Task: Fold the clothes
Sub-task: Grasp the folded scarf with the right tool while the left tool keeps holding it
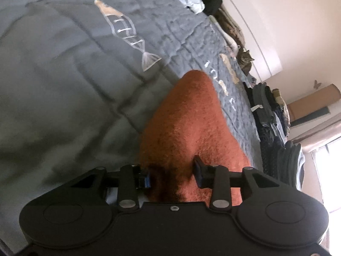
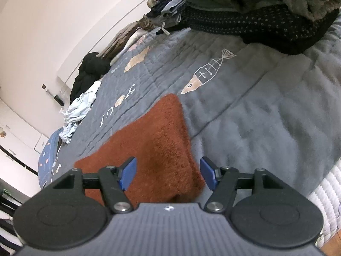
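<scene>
- the left gripper sits low over a fuzzy rust-orange knitted garment, its jaws narrowed around a bunched ridge of the cloth; the blue pads lie against the pile on both sides, so it has the fabric pinched.
- from the left claw the rust-orange cloth runs straight ahead and tapers to a rounded corner, lying on a grey quilted bedspread.
- ahead and to the left of that claw a stitched fish-skeleton motif shows on the quilt; ahead and far to the right, along the bed's edge, stand stacks of dark folded clothes.
- the right gripper hangs with its jaws well apart, blue pads clear of one another, and nothing gripped.
- the same garment spreads flat under and between the right claw's fingers; its right edge passes close by the right pad, though i cannot tell if they touch.
- ahead and right of the right claw the fish motif shows again, and beyond it a pile of folded dark and green clothes.
- ahead and left of the right claw lie a crumpled pale-blue garment and a black heap by the wall.
</scene>
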`<state>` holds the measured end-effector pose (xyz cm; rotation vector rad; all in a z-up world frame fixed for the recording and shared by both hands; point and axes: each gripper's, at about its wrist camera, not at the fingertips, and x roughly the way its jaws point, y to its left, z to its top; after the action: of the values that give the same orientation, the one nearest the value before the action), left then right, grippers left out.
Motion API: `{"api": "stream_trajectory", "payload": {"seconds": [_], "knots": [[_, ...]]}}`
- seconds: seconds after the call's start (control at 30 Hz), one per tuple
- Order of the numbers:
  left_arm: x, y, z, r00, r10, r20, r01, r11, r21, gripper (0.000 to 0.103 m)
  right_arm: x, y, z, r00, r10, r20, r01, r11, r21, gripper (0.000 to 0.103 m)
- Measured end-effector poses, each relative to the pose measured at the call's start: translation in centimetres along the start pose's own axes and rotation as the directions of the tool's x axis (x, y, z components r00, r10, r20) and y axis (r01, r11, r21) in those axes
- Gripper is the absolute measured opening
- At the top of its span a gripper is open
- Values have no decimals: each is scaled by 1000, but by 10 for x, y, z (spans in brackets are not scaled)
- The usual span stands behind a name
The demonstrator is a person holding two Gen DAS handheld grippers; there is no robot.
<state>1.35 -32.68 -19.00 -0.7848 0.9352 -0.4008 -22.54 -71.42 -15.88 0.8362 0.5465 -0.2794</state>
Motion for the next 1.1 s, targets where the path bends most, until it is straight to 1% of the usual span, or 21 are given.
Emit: {"api": "stream_trajectory", "payload": {"seconds": [0.03,0.17,0.23,0.33,0.43,0.5,0.57,0.63,0.7,0.77,0.8,0.97,1.1], "knots": [[2,-1,0,1000,-4,-1,4,1000,4,44,1,1,-1,1000,2,-3,-2,1000,-2,65],[10,-5,-1,1000,-21,6,21,1000,23,43,1,3,-3,1000,7,-16,-7,1000,-14,65],[13,-6,-1,999,-30,12,29,999,23,30,1,3,-4,1000,7,-23,-7,1000,-14,65],[10,-5,-1,999,-46,18,46,999,16,27,-1,0,-4,1000,8,-24,-7,1000,7,66],[11,-4,0,999,-46,11,46,999,6,27,-6,-5,-3,999,11,-31,-9,999,48,68],[12,-4,0,999,-44,8,44,999,2,27,-6,-8,-4,998,4,-64,0,997,72,71],[13,-4,0,999,-42,5,42,999,-1,27,-3,-12,-7,995,7,-95,4,994,111,72],[13,-4,0,999,-40,3,40,999,-5,27,-2,-16,-12,993,29,-117,-9,986,165,73],[14,-5,0,999,-38,3,38,999,-5,27,-1,-19,-17,989,70,-126,-40,973,228,73],[14,-5,0,999,-36,2,36,999,-5,27,2,-19,-21,987,91,-133,-55,967,251,74],[14,-5,0,999,-36,1,36,999,-7,27,4,-17,-22,987,89,-133,-53,967,250,74],[14,-4,0,999,-35,1,35,999,-13,27,17,-15,-23,995,21,-95,1,976,220,74],[15,-4,-1,999,-35,0,35,999,-16,27,28,-16,-20,998,-4,-69,18,980,200,74]]}}
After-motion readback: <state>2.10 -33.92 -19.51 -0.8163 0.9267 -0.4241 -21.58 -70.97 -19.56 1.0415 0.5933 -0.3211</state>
